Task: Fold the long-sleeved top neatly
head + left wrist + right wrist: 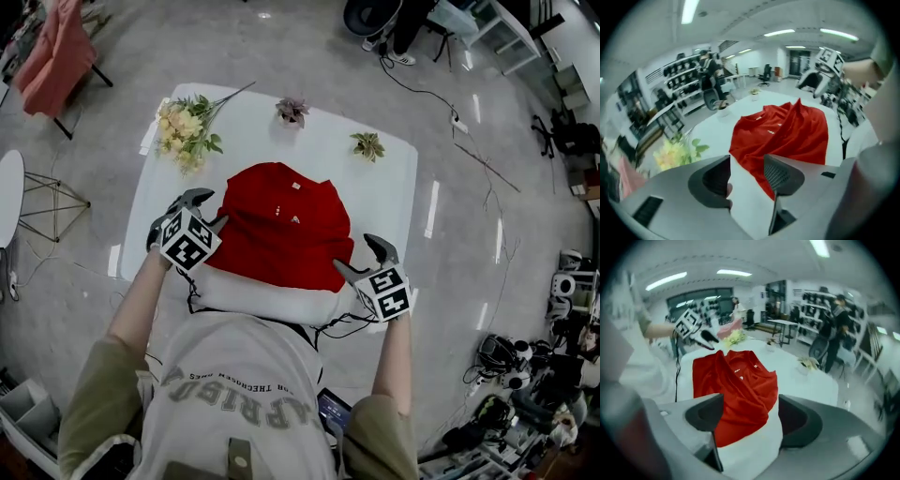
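The red long-sleeved top [281,225] lies bunched and partly folded on the white table [394,178], its collar toward the far side. My left gripper [208,208] hangs at the top's left edge, jaws apart, nothing pressed between them. In the left gripper view its jaws [747,166] frame bare table, with the red cloth [787,131] just beyond. My right gripper [361,255] is at the top's near right corner, jaws wide. In the right gripper view the cloth [736,385] shows between the open jaws [750,411] without touching the pads.
A yellow flower bunch [183,127] lies at the table's far left. Two small potted plants [292,111] [367,143] stand along the far edge. A black cable hangs at the table's near edge. A chair with pink cloth [56,52] stands on the floor at far left.
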Demonstrator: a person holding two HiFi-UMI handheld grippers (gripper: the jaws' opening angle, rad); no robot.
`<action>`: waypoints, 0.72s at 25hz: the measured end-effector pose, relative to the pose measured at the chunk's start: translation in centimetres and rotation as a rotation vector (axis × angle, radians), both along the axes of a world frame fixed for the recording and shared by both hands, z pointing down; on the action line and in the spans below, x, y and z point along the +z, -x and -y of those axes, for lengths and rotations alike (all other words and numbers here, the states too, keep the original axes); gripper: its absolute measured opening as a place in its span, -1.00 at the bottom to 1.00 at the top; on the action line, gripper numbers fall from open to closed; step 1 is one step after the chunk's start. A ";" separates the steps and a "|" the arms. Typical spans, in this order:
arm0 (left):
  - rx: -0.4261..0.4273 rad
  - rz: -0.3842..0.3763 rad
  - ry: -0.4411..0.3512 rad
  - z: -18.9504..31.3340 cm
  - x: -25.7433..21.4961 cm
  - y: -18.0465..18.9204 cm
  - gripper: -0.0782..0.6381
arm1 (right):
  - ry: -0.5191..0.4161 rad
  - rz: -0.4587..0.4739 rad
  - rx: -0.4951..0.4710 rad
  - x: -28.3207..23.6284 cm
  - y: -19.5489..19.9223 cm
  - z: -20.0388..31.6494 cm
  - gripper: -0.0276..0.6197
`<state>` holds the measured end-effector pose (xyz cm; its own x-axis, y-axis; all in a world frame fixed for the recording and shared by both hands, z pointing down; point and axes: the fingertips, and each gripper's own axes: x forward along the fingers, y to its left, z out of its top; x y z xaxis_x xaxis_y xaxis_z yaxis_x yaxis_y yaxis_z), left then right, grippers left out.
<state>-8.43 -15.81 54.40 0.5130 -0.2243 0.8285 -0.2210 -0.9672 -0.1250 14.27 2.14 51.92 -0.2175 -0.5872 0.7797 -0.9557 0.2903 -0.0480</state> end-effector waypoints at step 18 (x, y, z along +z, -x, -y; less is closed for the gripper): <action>0.189 0.056 -0.011 0.2 2.7 -1.9 -0.70 | 0.181 -0.133 -0.150 3.9 -1.8 1.5 -0.80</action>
